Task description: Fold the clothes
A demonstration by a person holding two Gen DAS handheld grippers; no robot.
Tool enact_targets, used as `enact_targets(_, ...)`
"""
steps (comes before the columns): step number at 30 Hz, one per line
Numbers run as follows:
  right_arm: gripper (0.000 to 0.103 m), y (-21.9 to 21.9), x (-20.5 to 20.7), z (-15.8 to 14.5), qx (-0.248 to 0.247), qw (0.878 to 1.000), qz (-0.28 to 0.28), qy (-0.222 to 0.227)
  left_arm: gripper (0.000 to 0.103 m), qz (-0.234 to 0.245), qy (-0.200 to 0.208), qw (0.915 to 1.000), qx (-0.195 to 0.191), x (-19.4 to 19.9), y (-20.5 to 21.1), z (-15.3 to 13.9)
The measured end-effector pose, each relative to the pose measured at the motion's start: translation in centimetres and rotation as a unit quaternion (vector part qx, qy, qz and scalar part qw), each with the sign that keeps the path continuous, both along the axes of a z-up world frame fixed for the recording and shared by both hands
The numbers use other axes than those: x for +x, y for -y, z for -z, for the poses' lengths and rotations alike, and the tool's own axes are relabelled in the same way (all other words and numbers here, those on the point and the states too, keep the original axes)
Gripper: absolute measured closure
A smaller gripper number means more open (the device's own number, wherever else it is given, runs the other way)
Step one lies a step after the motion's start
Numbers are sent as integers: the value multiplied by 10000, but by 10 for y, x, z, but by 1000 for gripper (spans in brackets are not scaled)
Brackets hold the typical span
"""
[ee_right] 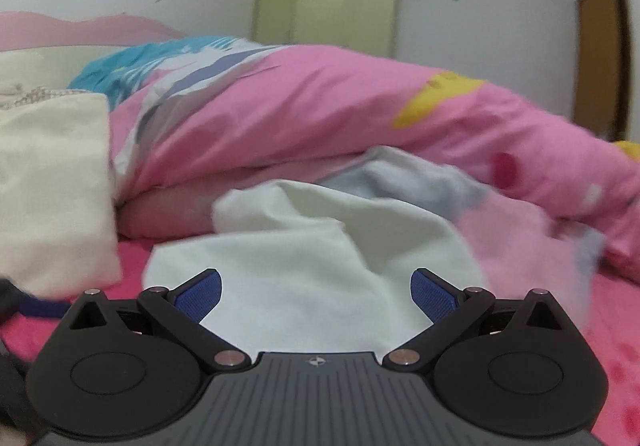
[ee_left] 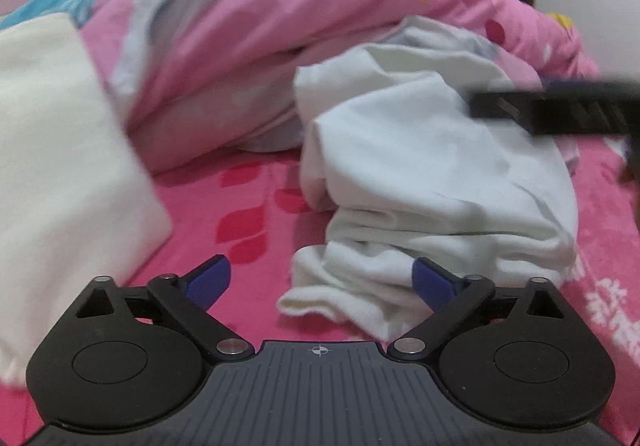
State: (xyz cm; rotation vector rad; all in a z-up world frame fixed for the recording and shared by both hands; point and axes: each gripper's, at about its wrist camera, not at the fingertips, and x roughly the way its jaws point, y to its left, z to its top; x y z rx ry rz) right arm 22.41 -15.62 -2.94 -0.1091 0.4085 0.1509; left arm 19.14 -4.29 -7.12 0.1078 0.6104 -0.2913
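White garment (ee_left: 420,166) lies crumpled (heaped on pink sheet (ee_left: 248,206)); both grippers gape empty.

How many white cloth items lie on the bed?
2: a crumpled white garment at the centre, and a flat white cloth at the left. More may be hidden under the pink quilt.

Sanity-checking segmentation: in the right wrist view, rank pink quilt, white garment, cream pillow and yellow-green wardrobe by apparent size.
1. pink quilt
2. white garment and cream pillow: too close to rank; both sit near the camera and are partly cut off.
3. yellow-green wardrobe, far away.
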Motion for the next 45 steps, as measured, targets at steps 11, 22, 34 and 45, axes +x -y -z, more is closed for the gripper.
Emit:
enact_targets(11,32,-69,55,24,-922,9890,-951,-653,67,350,-163,9991,-159,6,6,19)
enact_targets(22,103,-20,10,3,-606,9966,-236,-498,103,530,-187,9982,-227,-16,9,2)
enact_targets(34,12,-56,4,-5,-1182,9907,-649,-182,95,442,-198,9988,-91,-39,6,0)
enact_targets(45,97,-97,52,51,-2134,9719,-599,-791,28,364,193,9991,-18,-29,-12,14)
